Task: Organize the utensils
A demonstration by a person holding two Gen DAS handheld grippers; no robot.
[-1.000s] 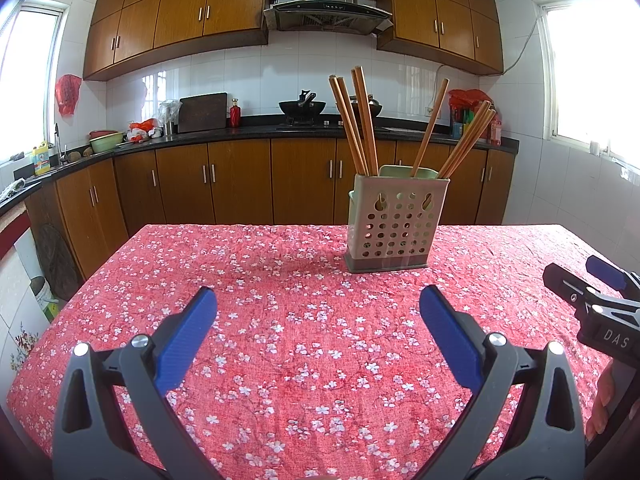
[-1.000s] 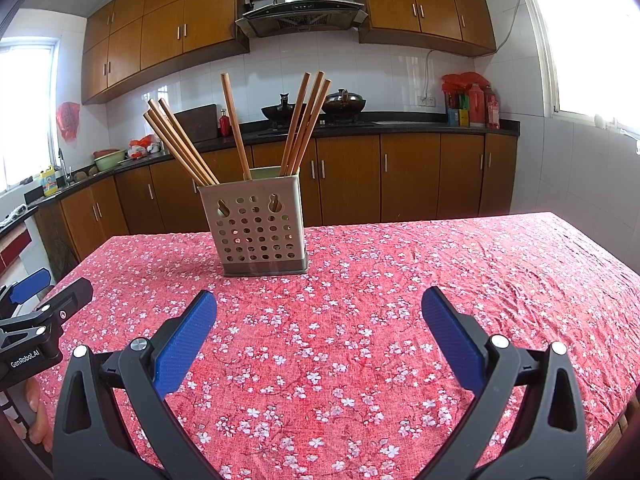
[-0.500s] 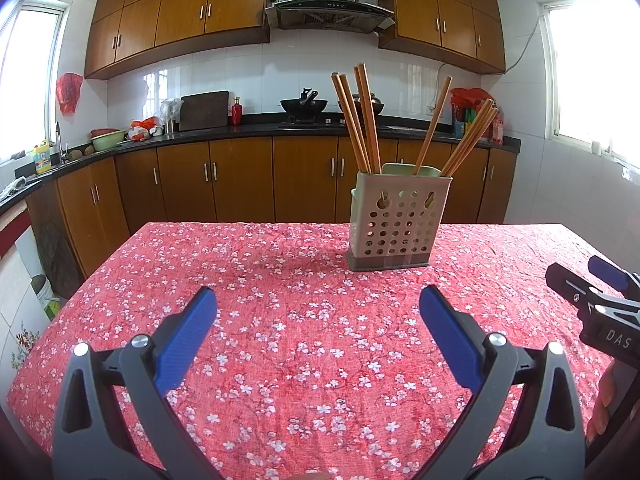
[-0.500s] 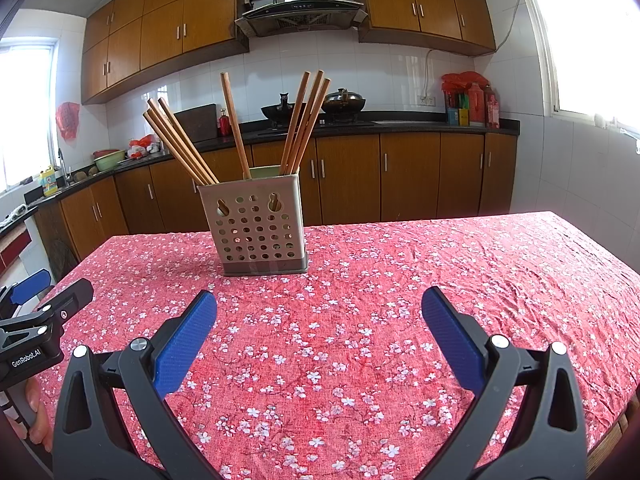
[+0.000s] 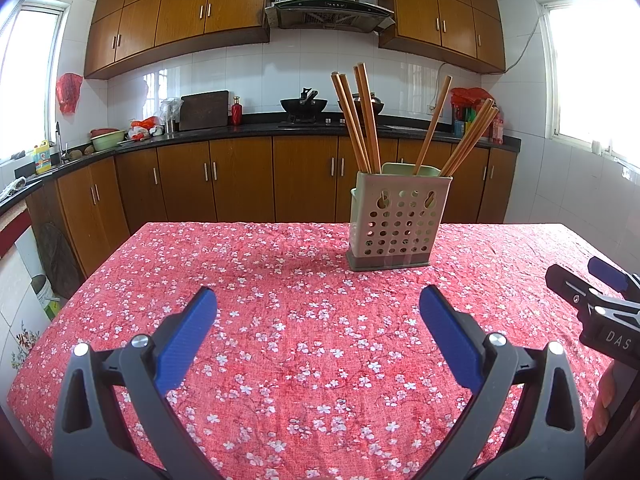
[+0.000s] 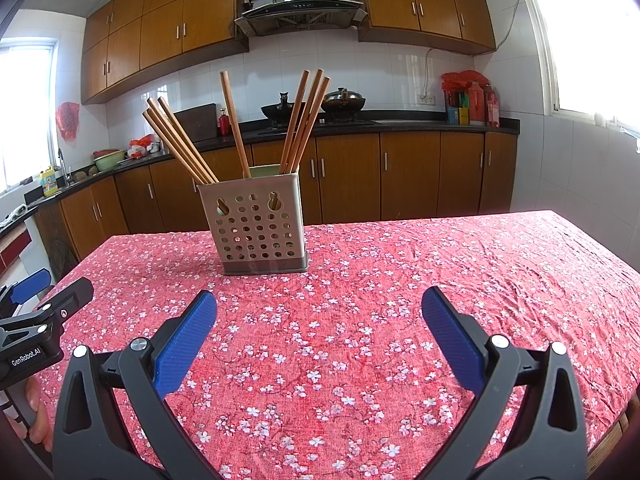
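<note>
The table (image 5: 280,340), covered with a red cloth printed with small white blossoms, filled the lower part of both wrist views, with brown kitchen cabinets (image 5: 240,184) and a dark countertop behind it. On that cloth stood the utensil holder (image 5: 398,226), a pale perforated plastic box with a darker base, upright and toward the far side of the table. It served as the landmark for everything else.

The left gripper (image 5: 318,328) hovered above the cloth on the near side of the holder and somewhat to its left, well apart from it; its blue-padded fingers (image 5: 186,334) were spread wide with nothing between them. The right gripper (image 6: 320,330) hovered on the near side of the holder and a little to its right, also well apart, its blue pads (image 6: 452,336) likewise spread wide and empty. Each gripper showed at the edge of the other's view, and part of a hand (image 6: 34,416) gripped the handle of the left one.

The chopsticks (image 6: 180,140) stood inside the holder, leaning outward in three loose groups: several toward one end, one nearer the middle, several toward the other end, their tops rising well above the rim.
</note>
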